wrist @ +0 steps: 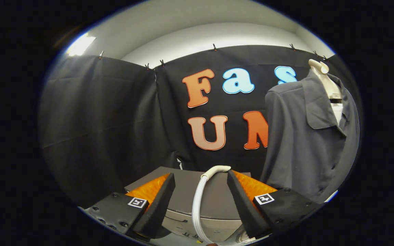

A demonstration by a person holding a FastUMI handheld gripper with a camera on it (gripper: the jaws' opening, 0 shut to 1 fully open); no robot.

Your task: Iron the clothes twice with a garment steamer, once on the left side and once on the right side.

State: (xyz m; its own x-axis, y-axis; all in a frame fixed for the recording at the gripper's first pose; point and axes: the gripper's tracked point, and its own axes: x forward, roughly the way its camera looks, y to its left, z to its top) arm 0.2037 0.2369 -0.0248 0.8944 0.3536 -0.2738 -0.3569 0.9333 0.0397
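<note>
Garment steamer hose, white and ribbed, rising in a curve between the two fingers of the gripper, its pale end bending over near the right fingertip; the steamer head itself cannot be made out. The fingers stand spread apart, neither seen to press on the hose. Beneath them lies a grey box-like unit. Beyond and to the right of the fingers, a grey collared shirt hangs on a pale mannequin torso, collar open, front facing the gripper, before the black cloth wall
</note>
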